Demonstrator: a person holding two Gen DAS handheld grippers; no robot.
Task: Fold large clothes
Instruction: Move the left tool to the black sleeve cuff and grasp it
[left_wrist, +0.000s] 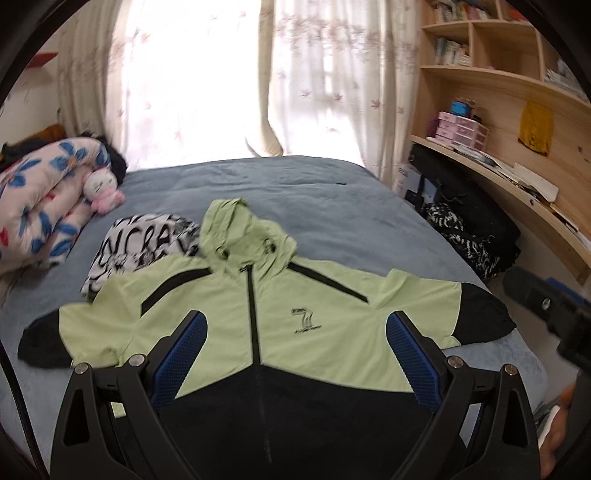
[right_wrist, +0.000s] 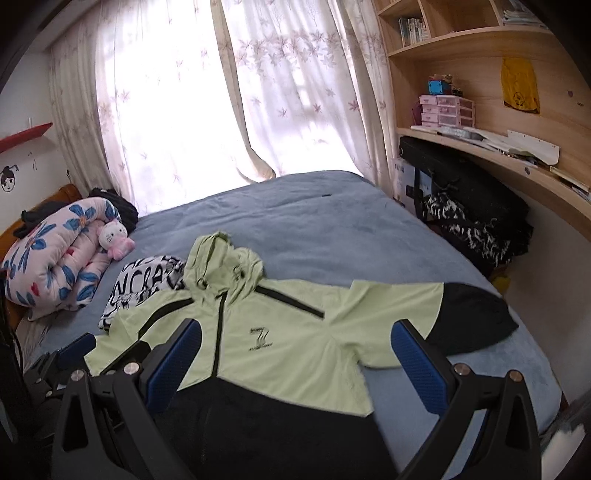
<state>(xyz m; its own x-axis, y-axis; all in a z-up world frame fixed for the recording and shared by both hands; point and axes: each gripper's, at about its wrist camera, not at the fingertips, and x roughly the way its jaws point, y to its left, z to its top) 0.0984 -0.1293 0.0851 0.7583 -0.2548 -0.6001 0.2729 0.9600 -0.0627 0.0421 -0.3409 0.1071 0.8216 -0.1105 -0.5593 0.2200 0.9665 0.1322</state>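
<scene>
While nothing is gripped yet, here's the layout, big to small: blue-grey bed (left_wrist: 332, 206) fills both views, with the green-and-black hooded jacket (left_wrist: 314, 325) spread flat on its near half, front up, zipped, hood (left_wrist: 240, 229) pointing toward the curtains (left_wrist: 332, 74), both sleeves out sideways with black cuffs. A rolled floral quilt (left_wrist: 40, 206) and a pink plush toy (left_wrist: 103, 190) sit at the far-left edge, well apart from the jacket; a black-and-white printed garment (left_wrist: 144, 247) lies partly under the jacket's shoulder on that side. Left gripper (left_wrist: 295, 354) hovers above the jacket's lower chest, jaws spread wide, holding nothing; right gripper (right_wrist: 299, 365) hovers likewise over the hem-side torso, toward the sleeve on the shelf side, jaws apart, empty. Neither looks to be touching fabric, though height is hard to judge. Risks, as I read it: the shell looks thin and slick, so a pinch could catch only the top layer and the fold would drag the front off the back; the printed garment tucked under the shoulder could get pulled along with that sleeve; the shelf-side cuff (right_wrist: 469, 317) lies close to the bed edge and could slide off if tugged outward.
</scene>
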